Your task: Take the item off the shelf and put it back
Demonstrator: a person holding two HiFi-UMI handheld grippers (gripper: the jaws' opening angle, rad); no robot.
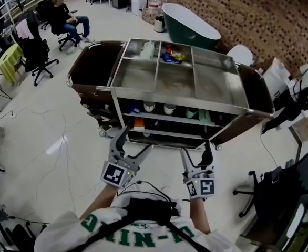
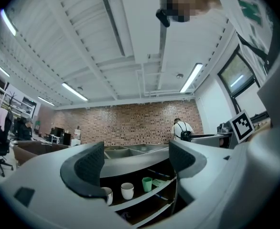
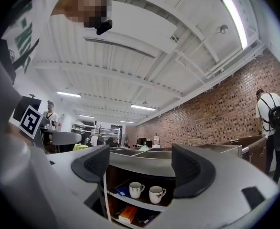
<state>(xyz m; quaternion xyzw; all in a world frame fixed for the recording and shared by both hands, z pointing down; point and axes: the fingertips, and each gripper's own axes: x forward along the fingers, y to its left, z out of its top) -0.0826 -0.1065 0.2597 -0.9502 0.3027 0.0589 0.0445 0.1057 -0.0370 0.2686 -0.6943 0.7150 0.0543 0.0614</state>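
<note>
Left tongs (image 2: pixel 135 160) and right tongs (image 3: pixel 141 165) are wide open, empty; white mug (image 3: pixel 156 193) on the shelf (image 3: pixel 140 203) looks light, slippery, breakable; pinch its rim.

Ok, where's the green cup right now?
In the left gripper view the green cup stands low at centre, on the cart's upper shelf, just right of the two white mugs.

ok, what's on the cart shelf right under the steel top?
Two white mugs and a green cup; the steel top covers the rear of the shelf.
</note>
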